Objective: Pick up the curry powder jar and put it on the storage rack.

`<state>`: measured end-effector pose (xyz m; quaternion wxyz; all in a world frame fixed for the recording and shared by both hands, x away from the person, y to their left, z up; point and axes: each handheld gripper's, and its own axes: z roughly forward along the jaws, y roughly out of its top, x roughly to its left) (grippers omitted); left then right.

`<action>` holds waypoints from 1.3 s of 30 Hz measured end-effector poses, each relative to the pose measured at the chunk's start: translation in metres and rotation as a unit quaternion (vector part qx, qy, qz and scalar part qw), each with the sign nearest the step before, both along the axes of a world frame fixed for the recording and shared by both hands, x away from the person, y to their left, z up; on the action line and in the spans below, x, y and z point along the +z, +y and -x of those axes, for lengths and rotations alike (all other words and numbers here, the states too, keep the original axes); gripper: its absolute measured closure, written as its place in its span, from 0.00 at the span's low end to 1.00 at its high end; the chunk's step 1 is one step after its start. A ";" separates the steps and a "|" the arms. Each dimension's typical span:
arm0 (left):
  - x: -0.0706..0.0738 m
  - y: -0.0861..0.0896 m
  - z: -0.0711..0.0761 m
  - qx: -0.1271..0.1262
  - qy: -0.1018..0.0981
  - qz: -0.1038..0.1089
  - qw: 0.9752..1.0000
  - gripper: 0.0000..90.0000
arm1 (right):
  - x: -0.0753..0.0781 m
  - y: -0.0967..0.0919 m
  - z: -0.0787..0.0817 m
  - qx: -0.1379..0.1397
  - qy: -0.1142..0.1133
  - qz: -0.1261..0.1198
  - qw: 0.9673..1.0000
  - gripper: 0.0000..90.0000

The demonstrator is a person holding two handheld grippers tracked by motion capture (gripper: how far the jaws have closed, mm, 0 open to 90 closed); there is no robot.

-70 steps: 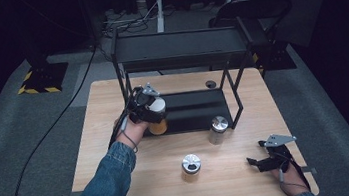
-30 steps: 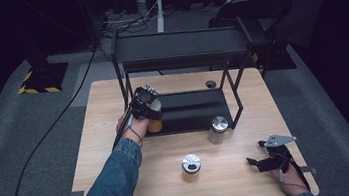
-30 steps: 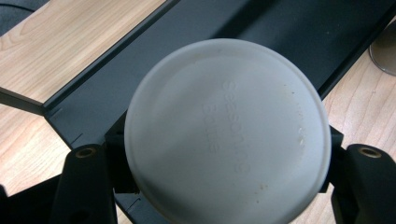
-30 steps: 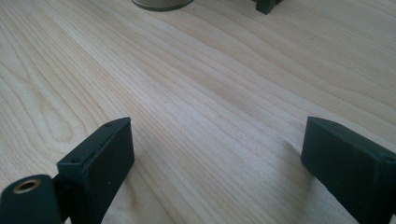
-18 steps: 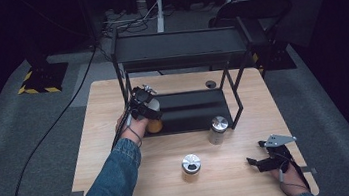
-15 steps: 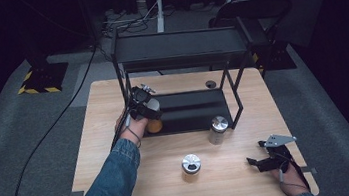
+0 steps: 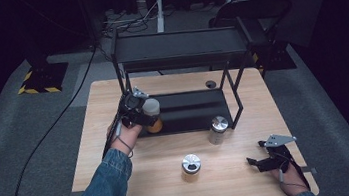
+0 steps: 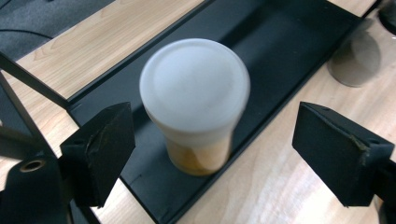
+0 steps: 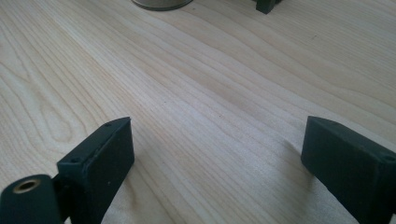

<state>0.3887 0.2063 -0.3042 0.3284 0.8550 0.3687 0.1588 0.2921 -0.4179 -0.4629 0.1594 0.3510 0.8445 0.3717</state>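
A jar (image 7: 153,114) with a white lid and amber contents stands upright on the near left end of the black rack's lower tray (image 7: 191,111). My left gripper (image 7: 143,113) sits just left of it. In the left gripper view the jar (image 8: 195,102) stands between the pads of the left gripper (image 8: 215,140), with a gap on both sides. Those jaws have just been opening. My right gripper (image 7: 257,161) rests low at the table's front right, open over bare wood (image 9: 217,149) with nothing between its pads.
Two silver-lidded jars stand on the wooden table (image 7: 233,184): one (image 7: 218,129) by the rack's front right leg, one (image 7: 191,166) nearer the front edge. The rack's top shelf (image 7: 181,49) overhangs the tray. Dark floor and cables surround the table.
The left gripper's jaws came apart off the white-lidded jar and the hand drew back a little to the left, so the lid now shows. The right gripper has kept still.
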 end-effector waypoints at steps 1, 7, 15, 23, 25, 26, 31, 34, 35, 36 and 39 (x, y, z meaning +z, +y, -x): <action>0.001 0.001 0.005 -0.001 -0.003 0.000 1.000 0.15 | 0.000 0.000 0.000 0.000 0.000 0.000 1.000 0.10; 0.004 0.009 0.025 -0.009 -0.013 -0.003 1.000 0.14 | 0.000 0.000 0.000 0.000 0.000 0.000 1.000 0.10; 0.000 0.027 0.054 -0.008 -0.022 0.003 1.000 0.14 | 0.000 0.000 0.000 0.000 0.000 0.000 1.000 0.10; -0.006 0.043 0.075 -0.002 -0.031 0.010 0.999 0.14 | 0.000 0.000 0.000 0.000 0.000 0.000 1.000 0.10; -0.009 0.045 0.079 -0.002 -0.033 0.011 0.999 0.14 | 0.000 0.000 0.000 0.000 0.000 0.000 1.000 0.10; -0.011 0.047 0.081 -0.003 -0.036 0.010 0.999 0.13 | 0.000 0.000 0.000 0.000 0.000 0.000 1.000 0.10; -0.023 0.054 0.091 -0.002 -0.045 0.009 0.999 0.13 | 0.000 0.000 0.000 0.000 0.000 0.000 1.000 0.10; -0.030 0.059 0.097 0.000 -0.047 0.011 0.999 0.13 | 0.000 0.000 0.000 0.000 0.000 0.000 1.000 0.10; -0.033 0.062 0.100 0.001 -0.048 0.011 0.999 0.13 | 0.000 0.000 0.000 0.000 0.000 0.000 1.000 0.10; -0.037 0.065 0.102 0.003 -0.048 0.014 0.999 0.13 | 0.000 0.000 0.000 0.000 0.000 0.000 1.000 0.10; -0.043 0.072 0.107 0.006 -0.050 0.018 0.999 0.13 | 0.000 0.000 0.000 0.000 0.000 0.000 1.000 0.10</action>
